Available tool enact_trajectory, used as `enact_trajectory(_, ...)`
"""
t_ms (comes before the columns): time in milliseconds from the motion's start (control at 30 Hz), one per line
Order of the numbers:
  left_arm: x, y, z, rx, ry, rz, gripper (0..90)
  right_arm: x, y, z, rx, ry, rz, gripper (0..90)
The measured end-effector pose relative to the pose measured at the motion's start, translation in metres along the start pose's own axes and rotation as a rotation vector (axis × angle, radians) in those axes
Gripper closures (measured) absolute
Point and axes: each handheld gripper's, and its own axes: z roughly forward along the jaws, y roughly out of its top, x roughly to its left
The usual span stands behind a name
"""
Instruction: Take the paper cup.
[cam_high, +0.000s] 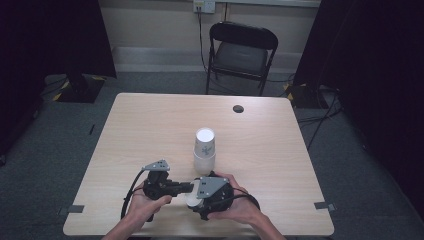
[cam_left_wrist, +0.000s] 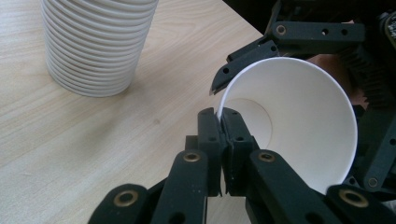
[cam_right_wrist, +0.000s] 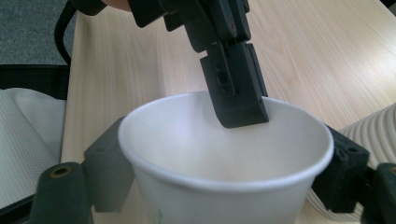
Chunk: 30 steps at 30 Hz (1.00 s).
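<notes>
I see one white paper cup (cam_left_wrist: 299, 116) off the table at the near edge, centre, held between both grippers. It lies tipped on its side with the open mouth facing left, toward the left gripper (cam_left_wrist: 219, 126).

Right gripper (cam_right_wrist: 224, 172): jaws are spread around the cup body, one on each side of the wall just below the rim, both touching it. Clamped on the cup.

Left gripper: jaws are pressed together on the cup's rim, one inside the mouth and one outside. From the right gripper view I see the inside jaw reaching down over the rim on the far side of the cup.

In the high view the two grippers meet nose to nose, left gripper (cam_high: 172, 188) left of right gripper (cam_high: 197, 192), each in one of the person's hands, forearms coming in from the near edge.

Stack of paper cups (cam_high: 204, 150) stands upright, mouth down, just beyond the grippers, near the table centre and apart from the held cup. Ribbed rims are visible in the left gripper view (cam_left_wrist: 95, 44).

Light wood table (cam_high: 150, 130) has a dark round hole (cam_high: 238, 108) near the far right edge. Black folding chair (cam_high: 241, 52) sits beyond the far edge.
</notes>
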Motion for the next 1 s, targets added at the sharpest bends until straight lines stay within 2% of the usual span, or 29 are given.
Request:
enact_trajectory(200, 0.0010, 0.0001, -0.0004, 0.003, -0.001, -0.003, 88.0, -0.0005, -0.0013, -0.0005, 0.007, 0.016, 0.004, 23.5)
enact_trajectory(500, 0.0016, 0.0009, 0.0007, 0.023, -0.008, -0.012, 88.1, 0.0006, -0.0015, 0.0008, 0.013, 0.011, -0.010, 22.5)
enact_trajectory(667, 0.0022, 0.0010, -0.0005, 0.016, -0.010, -0.012, 87.8, 0.0011, -0.0017, -0.0005, 0.006, 0.010, -0.017, 25.7)
enact_trajectory(1000, 0.0011, 0.0016, -0.0033, -0.014, 0.006, 0.038, 81.5, -0.0034, -0.0038, -0.0050, -0.019, 0.034, 0.019, 27.5)
